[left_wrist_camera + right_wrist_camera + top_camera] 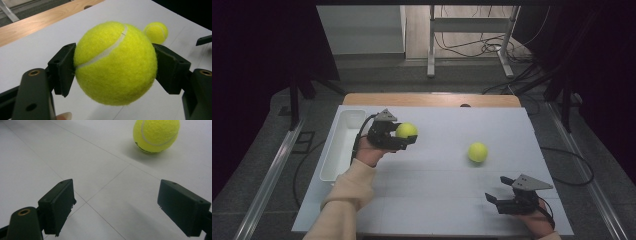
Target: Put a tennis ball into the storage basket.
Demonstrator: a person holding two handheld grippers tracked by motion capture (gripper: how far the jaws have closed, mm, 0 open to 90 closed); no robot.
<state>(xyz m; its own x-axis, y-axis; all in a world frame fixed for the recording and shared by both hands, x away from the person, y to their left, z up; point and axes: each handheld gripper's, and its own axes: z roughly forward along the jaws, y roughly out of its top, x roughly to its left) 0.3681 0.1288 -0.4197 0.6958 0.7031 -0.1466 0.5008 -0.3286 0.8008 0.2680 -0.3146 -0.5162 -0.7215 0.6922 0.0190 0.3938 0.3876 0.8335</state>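
Left gripper clamps 1 tennis ball, lifted off the table at center-left of the high view; white bin sits just left of it, so the drop is leftward. Right gripper jaws spread, empty, lower right. Second ball lies up-left of it. Left gripper view shows pads pressing the ball's sides.

Yellow-green tennis ball with white seam, second yellow-green ball, white bin, black fingers
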